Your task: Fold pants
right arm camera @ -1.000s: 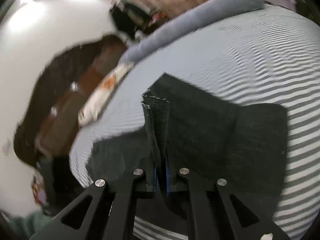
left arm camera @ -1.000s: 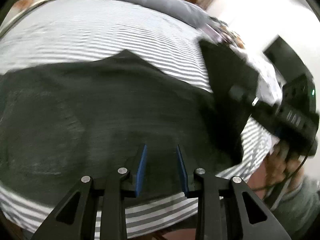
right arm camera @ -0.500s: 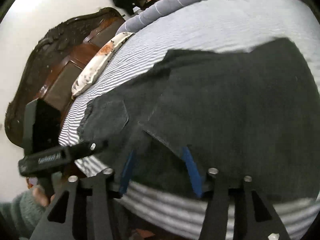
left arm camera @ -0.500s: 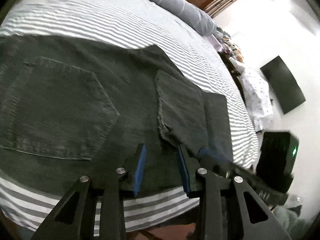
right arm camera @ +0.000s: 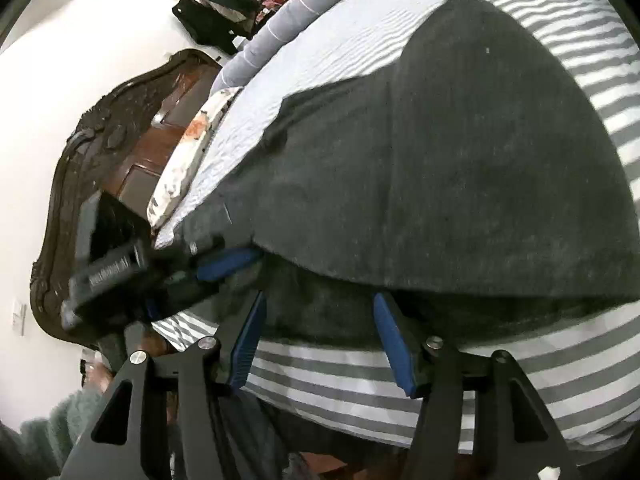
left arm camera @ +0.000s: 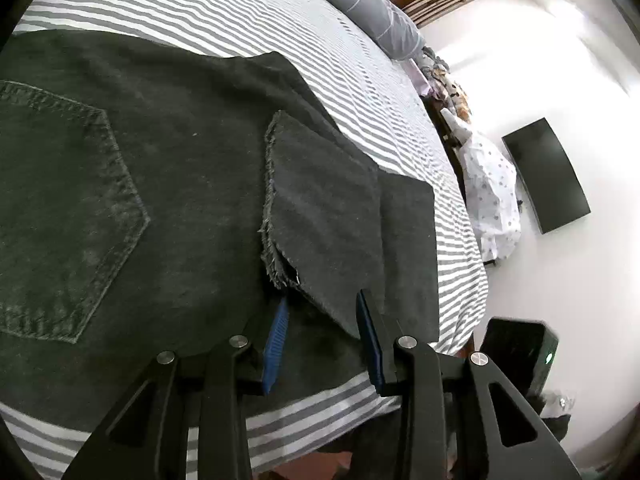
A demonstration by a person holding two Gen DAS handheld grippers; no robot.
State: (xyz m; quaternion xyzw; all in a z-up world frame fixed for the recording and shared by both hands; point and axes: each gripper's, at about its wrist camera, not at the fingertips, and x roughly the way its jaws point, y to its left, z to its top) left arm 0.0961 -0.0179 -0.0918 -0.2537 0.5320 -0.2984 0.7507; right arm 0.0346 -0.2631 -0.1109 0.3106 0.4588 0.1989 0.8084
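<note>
Dark denim pants lie flat on the striped bed, back pocket up at the left. The leg ends are folded back over the pants, frayed hem showing. My left gripper is open, just at the near corner of that folded hem, holding nothing. In the right wrist view the pants form a folded stack near the bed's front edge. My right gripper is open at the fold's near edge, empty. The left gripper also shows in the right wrist view, blurred, at the left.
The striped bedsheet spreads beyond the pants, with a grey bolster at the far side. A carved wooden headboard and a pillow stand at the left. A dark screen hangs on the white wall.
My right gripper has let go of the leg ends, opened and dropped to the fold's near edge. The leg ends now lie flat on the pants. My left gripper moved in toward the frayed hem.
</note>
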